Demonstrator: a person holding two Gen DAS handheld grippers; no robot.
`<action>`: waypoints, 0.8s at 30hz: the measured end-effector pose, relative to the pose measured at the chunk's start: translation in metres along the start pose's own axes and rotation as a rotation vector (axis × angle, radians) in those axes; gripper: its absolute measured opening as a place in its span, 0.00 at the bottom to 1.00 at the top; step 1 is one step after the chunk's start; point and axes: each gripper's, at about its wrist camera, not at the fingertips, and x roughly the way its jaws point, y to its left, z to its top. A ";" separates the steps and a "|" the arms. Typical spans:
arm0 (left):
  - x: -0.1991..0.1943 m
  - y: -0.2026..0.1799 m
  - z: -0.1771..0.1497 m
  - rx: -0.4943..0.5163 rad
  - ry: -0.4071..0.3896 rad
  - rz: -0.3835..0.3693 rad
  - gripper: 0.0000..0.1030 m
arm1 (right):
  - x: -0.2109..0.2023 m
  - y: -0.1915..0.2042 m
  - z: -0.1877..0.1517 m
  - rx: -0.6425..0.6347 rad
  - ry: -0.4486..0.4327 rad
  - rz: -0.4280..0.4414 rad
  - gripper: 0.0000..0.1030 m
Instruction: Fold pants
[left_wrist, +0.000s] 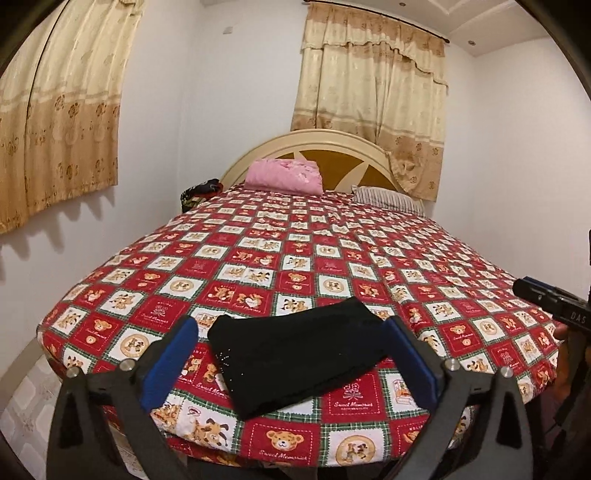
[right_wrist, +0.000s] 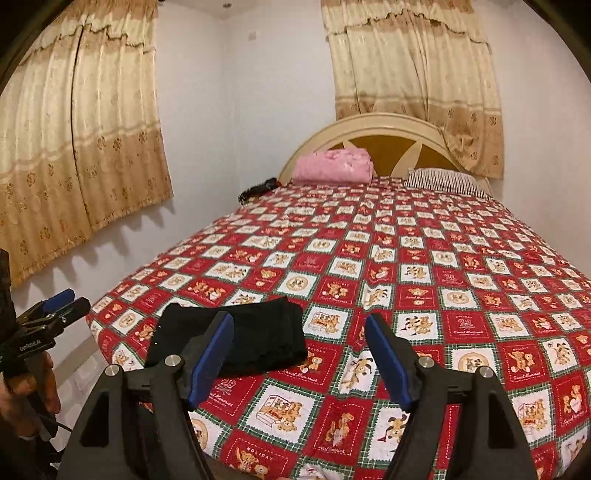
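There is one pair of black pants (left_wrist: 295, 354), folded into a small flat pile. It lies near the foot corner of the bed (left_wrist: 332, 251), on the red cover with little bears.

There are two grippers. The left gripper (left_wrist: 291, 354) hangs above the pants, so the pile shows between its two blue fingers (left_wrist: 170, 362). Its jaws are wide apart and do not touch the cloth. The right gripper (right_wrist: 299, 358) is just to the right of the pants. Its jaws are apart too, with only the bed cover between them. A hand (right_wrist: 29, 384) holds the left gripper.

At the far end of the bed lie one pink blanket (left_wrist: 282, 176) and one striped pillow (left_wrist: 388, 199). There are two sets of curtains (left_wrist: 373, 96) on the walls.
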 end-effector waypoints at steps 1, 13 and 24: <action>-0.001 -0.001 0.001 0.002 -0.003 0.000 0.99 | -0.004 -0.001 -0.001 0.004 -0.007 0.005 0.73; -0.009 -0.017 -0.002 0.034 -0.005 0.017 0.99 | -0.018 0.011 -0.005 -0.047 -0.040 0.006 0.74; -0.011 -0.017 -0.001 0.041 -0.002 0.032 1.00 | -0.022 0.021 -0.007 -0.080 -0.060 0.015 0.75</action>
